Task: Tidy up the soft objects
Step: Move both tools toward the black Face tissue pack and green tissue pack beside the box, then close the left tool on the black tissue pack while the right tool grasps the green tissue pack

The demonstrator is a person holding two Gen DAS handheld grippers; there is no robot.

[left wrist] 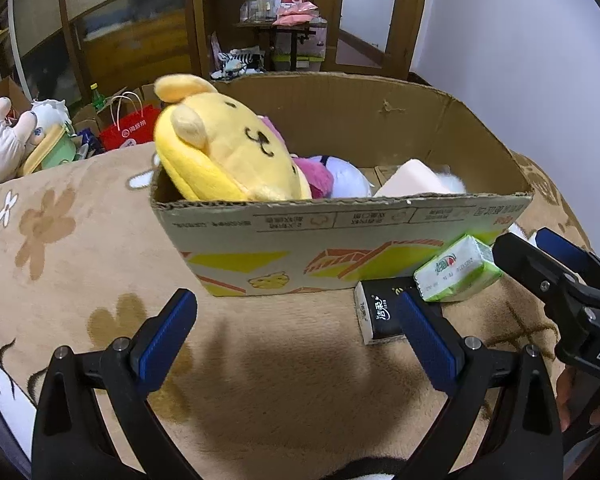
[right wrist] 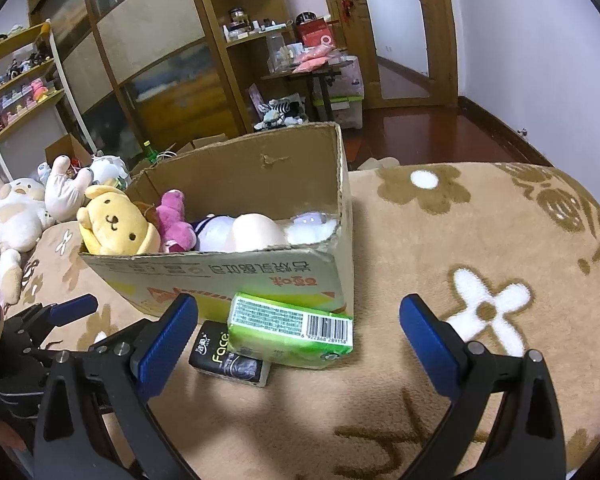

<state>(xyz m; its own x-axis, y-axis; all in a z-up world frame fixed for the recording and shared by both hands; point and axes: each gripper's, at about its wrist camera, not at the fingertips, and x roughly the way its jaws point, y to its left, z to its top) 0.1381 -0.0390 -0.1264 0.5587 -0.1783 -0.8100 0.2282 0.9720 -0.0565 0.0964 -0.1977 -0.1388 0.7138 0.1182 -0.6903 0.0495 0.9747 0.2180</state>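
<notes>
Plush toys fill corrugated cardboard box; fuzzy blanket beneath.

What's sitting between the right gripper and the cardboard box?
Two tissue packs: a green one leaning on a black one, against the cardboard box, in the right wrist view.

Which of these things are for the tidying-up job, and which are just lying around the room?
For the job:
cardboard box
yellow dog plush
pink plush
green tissue pack
black tissue pack
left gripper, right gripper, both open

Just lying about:
red paper bag
white plush toys
green bottle
</notes>
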